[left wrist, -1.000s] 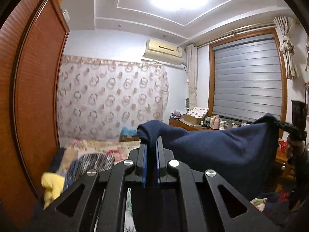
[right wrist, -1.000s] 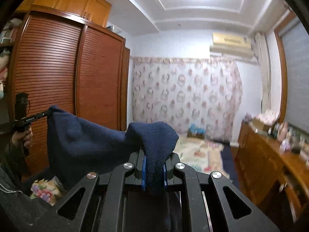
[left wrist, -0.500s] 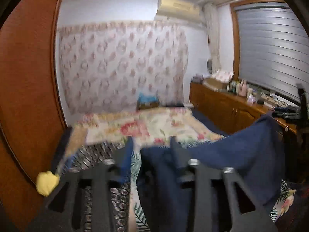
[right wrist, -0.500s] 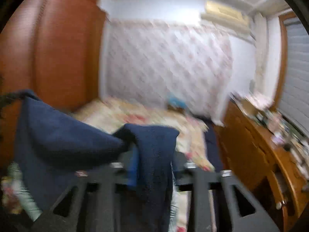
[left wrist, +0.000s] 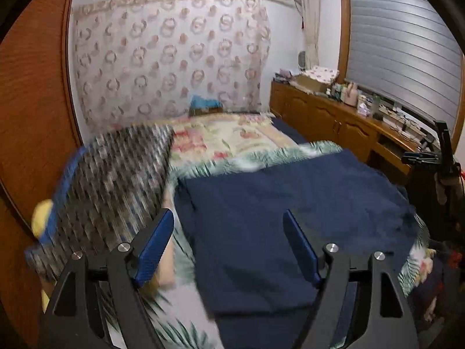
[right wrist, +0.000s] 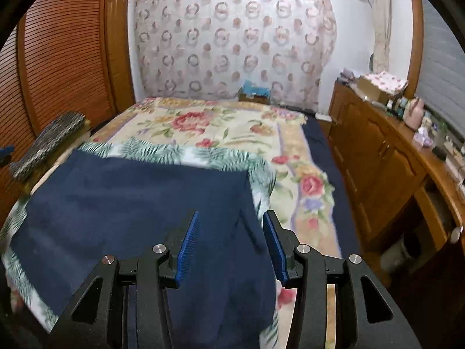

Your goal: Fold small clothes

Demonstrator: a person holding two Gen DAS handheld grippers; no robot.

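A dark navy cloth (left wrist: 290,212) lies spread flat on the bed; it also shows in the right wrist view (right wrist: 130,203). My left gripper (left wrist: 228,224) is open and empty, hovering above the cloth's near left part. My right gripper (right wrist: 231,226) is open and empty above the cloth's near right edge. The right gripper also shows at the far right of the left wrist view (left wrist: 427,155).
The bed has a floral bedspread (right wrist: 218,125) and a leaf-print sheet (right wrist: 180,151). A black-and-white patterned garment (left wrist: 116,174) and a yellow item (left wrist: 40,218) lie at the bed's left. A wooden wardrobe (right wrist: 58,58) stands left, a cluttered wooden dresser (right wrist: 392,145) right.
Both grippers were shut on the navy cloth, holding it up stretched between them. They swung down, opened and let go; the cloth now lies flat on the bed.
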